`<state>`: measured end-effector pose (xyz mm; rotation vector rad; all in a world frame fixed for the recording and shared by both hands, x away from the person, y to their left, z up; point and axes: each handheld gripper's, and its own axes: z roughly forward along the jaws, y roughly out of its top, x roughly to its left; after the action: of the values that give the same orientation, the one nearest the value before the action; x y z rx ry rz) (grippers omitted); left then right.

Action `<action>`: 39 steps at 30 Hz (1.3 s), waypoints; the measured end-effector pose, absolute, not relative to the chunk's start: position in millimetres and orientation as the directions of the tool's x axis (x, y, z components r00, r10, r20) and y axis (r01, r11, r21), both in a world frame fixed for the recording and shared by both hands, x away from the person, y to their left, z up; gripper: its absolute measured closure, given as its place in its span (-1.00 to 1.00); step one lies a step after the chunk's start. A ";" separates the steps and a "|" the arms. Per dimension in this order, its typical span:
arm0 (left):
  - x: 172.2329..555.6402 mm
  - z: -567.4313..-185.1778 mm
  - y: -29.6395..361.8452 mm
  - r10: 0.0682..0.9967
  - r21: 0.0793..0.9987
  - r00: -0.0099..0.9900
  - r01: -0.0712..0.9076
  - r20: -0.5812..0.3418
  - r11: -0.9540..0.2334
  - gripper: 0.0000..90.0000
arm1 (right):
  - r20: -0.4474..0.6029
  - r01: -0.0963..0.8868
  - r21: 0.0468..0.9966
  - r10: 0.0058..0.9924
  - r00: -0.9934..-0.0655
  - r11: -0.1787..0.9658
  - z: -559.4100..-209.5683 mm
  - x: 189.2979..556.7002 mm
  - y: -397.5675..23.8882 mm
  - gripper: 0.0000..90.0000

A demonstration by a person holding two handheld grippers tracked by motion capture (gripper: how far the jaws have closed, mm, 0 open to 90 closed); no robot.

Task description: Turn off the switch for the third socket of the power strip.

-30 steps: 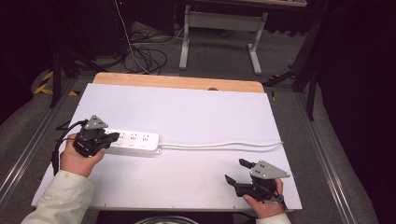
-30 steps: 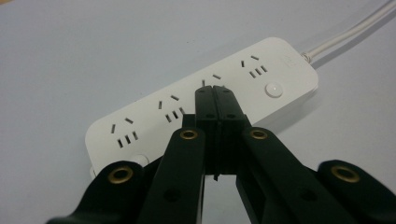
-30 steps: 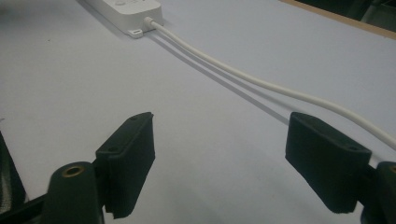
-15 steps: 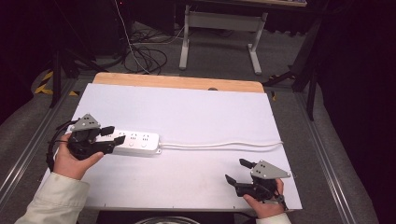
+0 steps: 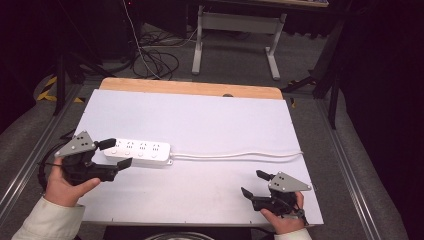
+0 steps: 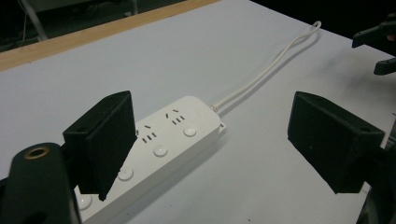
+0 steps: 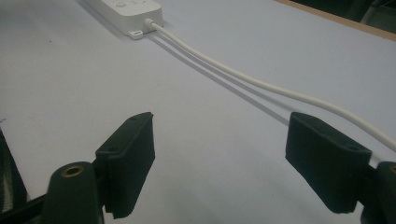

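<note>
High view: one white plastic power strip [image 5: 139,152] lying flat on the left half of a white-topped table [image 5: 200,120], its thin white cord [image 5: 240,154] trailing right to the table's right edge. Left gripper [image 5: 116,154] at the strip's left end, jaws just spread wide apart, one on either side of that end, no pad pressing on it. Right gripper [image 5: 254,183] near the front right corner, well apart from the strip, jaws spread, nothing between them. Bare white surface everywhere else, broad open room in the middle and toward the wooden strip [image 5: 190,88] along the far edge. Beyond the table, a grey metal stand [image 5: 235,30] and loose black cables [image 5: 155,57] on the floor. Two grippers, one strip, one cord.

Left gripper view: two black jaws set wide; strip [image 6: 159,149] running under the left-hand jaw, three round buttons and some of the socket slots showing, open table between strip and right-hand jaw.

Right gripper view: two black jaws apart over bare table; cord [image 7: 261,84] crossing ahead, strip's end [image 7: 133,11] at top left.
</note>
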<state>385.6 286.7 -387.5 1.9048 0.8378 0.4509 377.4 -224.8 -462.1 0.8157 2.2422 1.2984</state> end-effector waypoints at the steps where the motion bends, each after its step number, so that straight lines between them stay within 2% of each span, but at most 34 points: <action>1: 383.3 -389.3 287.1 0.715 0.887 0.697 0.362 -0.053 -0.287 -0.65 | -0.067 0.275 0.878 0.670 -0.739 0.391 -462.0 377.3 -224.7 -0.46; 5: 376.3 -397.6 292.1 0.718 0.887 0.694 0.360 -0.048 -0.289 -0.67 | -0.067 0.276 0.878 0.671 -0.739 0.392 -462.0 377.3 -224.4 -0.46; 10: 368.4 -411.9 298.7 0.702 0.894 0.706 0.367 -0.089 -0.256 -0.69 | -0.066 0.275 0.878 0.668 -0.741 0.392 -462.1 377.1 -223.9 -0.46; 18: 361.0 -430.2 310.9 0.728 0.901 0.683 0.347 -0.053 -0.260 -0.69 | -0.068 0.275 0.877 0.668 -0.741 0.395 -462.1 377.0 -223.6 -0.46; 27: 358.2 -454.3 313.6 0.714 0.901 0.691 0.372 -0.108 -0.225 -0.67 | -0.070 0.277 0.875 0.669 -0.740 0.397 -462.4 377.2 -223.5 -0.46; 39: 352.0 -476.1 317.0 0.711 0.901 0.698 0.357 -0.083 -0.246 -0.69 | -0.070 0.277 0.875 0.669 -0.740 0.398 -462.7 377.2 -223.4 -0.46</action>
<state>352.0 317.0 -476.1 1.8559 0.8365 0.4209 377.2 -223.4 -462.7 0.8119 2.2482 1.2902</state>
